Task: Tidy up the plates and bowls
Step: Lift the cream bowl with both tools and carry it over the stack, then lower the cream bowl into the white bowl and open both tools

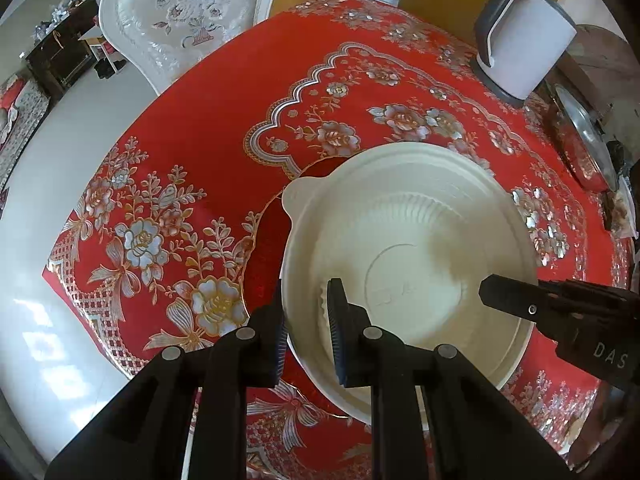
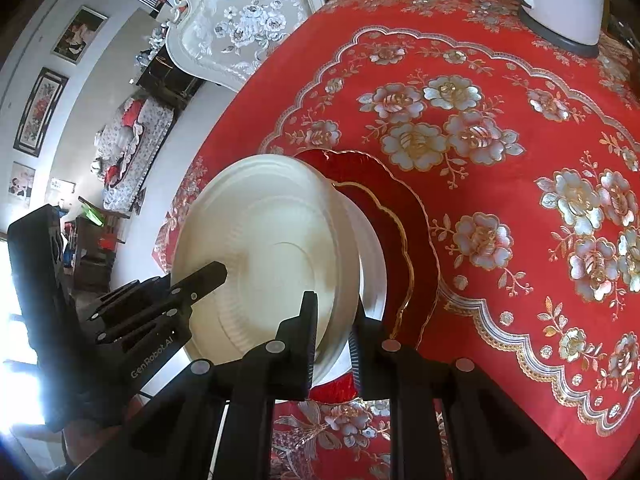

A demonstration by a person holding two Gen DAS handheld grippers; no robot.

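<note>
Cream bowl (image 1: 408,248): ribbed inner wall, stepped rim, small tab handle; sits over red gold-edged plate (image 2: 404,240) on red floral tablecloth (image 1: 168,184). My left gripper (image 1: 306,320) clamps near rim; my right gripper (image 2: 334,336) clamps opposite rim. White kettle (image 1: 524,36) well apart.

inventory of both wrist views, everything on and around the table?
bowl: 1, cream, over the red plate, both grippers on its rim
red plate: 1, gold-edged, under the bowl
tablecloth: 1, red floral, covers the table
kettle: 1, white and grey, far right
chair: 1, white floral, far side
metal lid: 1, silver, right edge
left gripper: black, shut on near-left rim
right gripper: black, shut on right rim
</note>
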